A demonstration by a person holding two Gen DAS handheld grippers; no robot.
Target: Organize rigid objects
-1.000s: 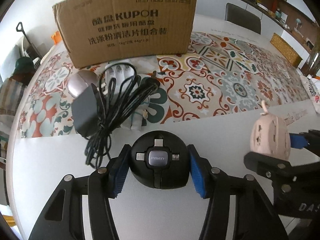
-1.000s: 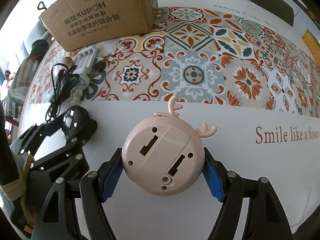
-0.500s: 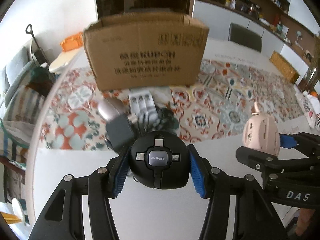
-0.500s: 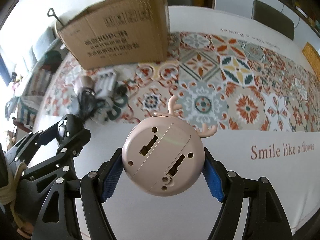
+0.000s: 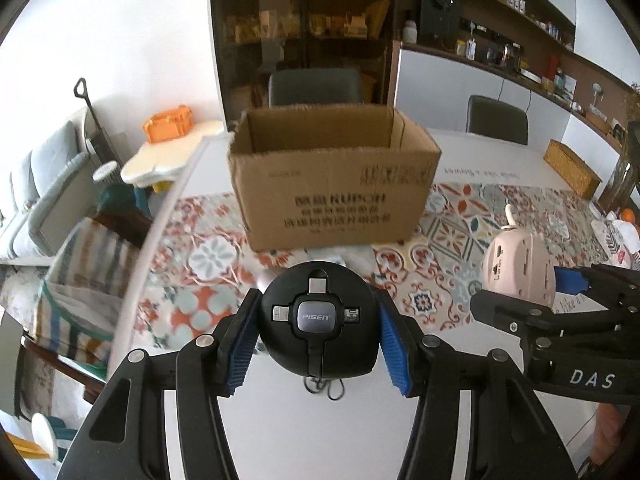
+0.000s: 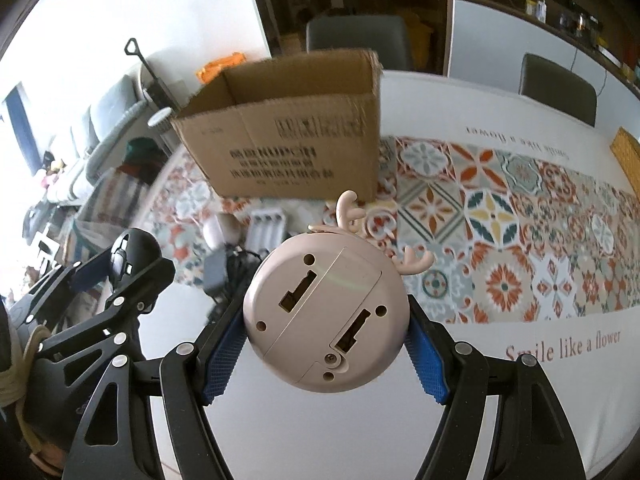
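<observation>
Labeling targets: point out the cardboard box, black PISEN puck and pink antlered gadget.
cardboard box [image 5: 332, 196], left wrist view, printed front wall.
black PISEN puck [image 5: 318, 316], left wrist view, grey centre badge.
pink antlered gadget [image 6: 326, 316], right wrist view, flat underside.

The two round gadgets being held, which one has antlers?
The pink gadget in the right gripper; the black Pisen one in the left gripper has none.
</observation>
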